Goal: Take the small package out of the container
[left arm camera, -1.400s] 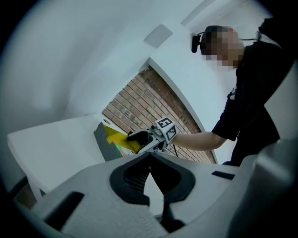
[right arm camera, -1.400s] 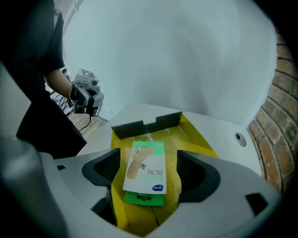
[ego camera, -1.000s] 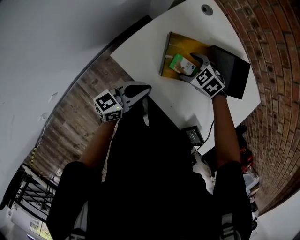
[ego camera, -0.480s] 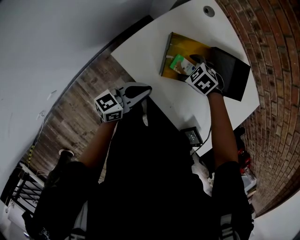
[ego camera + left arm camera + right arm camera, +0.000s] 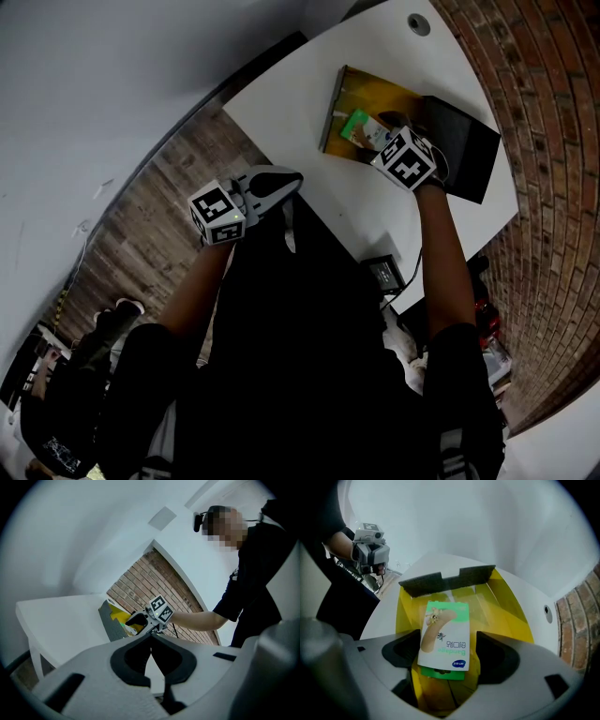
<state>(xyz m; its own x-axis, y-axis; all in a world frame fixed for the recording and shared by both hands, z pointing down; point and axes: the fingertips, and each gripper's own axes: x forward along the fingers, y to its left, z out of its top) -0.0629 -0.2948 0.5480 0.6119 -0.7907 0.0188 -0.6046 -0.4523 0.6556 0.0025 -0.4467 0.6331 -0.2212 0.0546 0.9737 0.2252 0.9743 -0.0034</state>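
A small white-and-green bandage package (image 5: 444, 630) lies in the yellow container (image 5: 511, 606), which has a dark foam strip along its far wall. My right gripper (image 5: 449, 644) is low inside the container. It is open, with the package's near end between its jaws and a gap on each side. From the head view, the package (image 5: 359, 124) shows just beyond the right gripper (image 5: 382, 133) in the container (image 5: 349, 89). My left gripper (image 5: 286, 180) hangs off the table by my body. In its own view the left gripper (image 5: 151, 638) is shut on nothing.
The container stands on a white table (image 5: 309, 84). A black panel (image 5: 464, 150) lies against the container's right side. A small dark device (image 5: 386, 272) with a cable sits at the table's near edge. A round grommet (image 5: 413, 19) marks the far end. A brick wall runs along the right.
Over the last second my right gripper moved forward and down into the container, over the package. Since half a second ago it has barely shifted. The left gripper has stayed put.
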